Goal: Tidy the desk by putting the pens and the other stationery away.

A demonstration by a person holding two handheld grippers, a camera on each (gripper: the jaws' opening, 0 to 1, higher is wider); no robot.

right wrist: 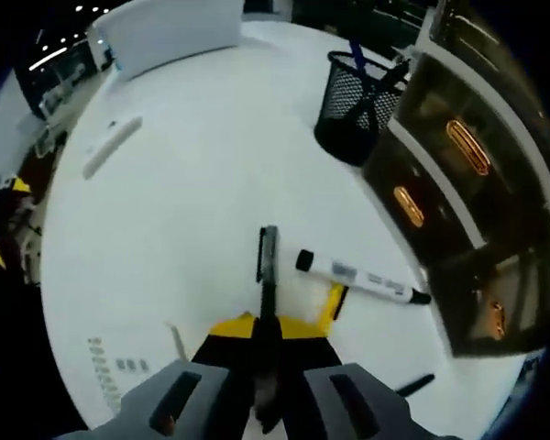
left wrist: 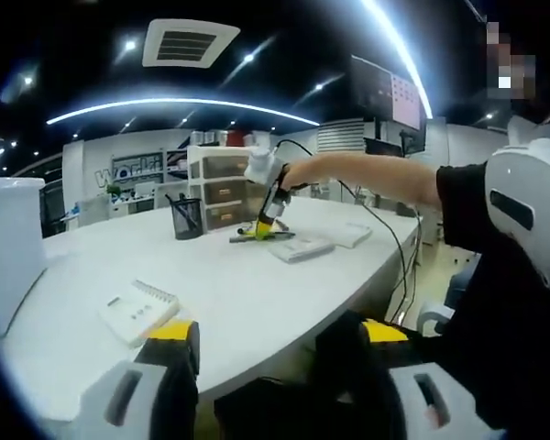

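Note:
In the right gripper view my right gripper (right wrist: 268,323) is low over the white desk (right wrist: 183,211), its yellow-tipped jaws shut on a thin black pen (right wrist: 268,261) that sticks out forward. A white marker (right wrist: 362,278) with a black cap lies just right of it, and a second dark pen (right wrist: 412,385) lies nearer the edge. A black mesh pen cup (right wrist: 353,96) holding pens stands further off. The left gripper view shows the right gripper (left wrist: 273,209) from afar, tip down on the desk, beside the pen cup (left wrist: 186,218). My left gripper (left wrist: 275,337) hovers open off the desk's edge, holding nothing.
A drawer unit (right wrist: 458,174) (left wrist: 222,188) stands behind the cup. A small notepad (left wrist: 139,310) lies near my left gripper, and flat white items (left wrist: 302,247) sit past the right one. A white box (left wrist: 9,247) stands at the left. A person's arm (left wrist: 367,176) reaches over the desk.

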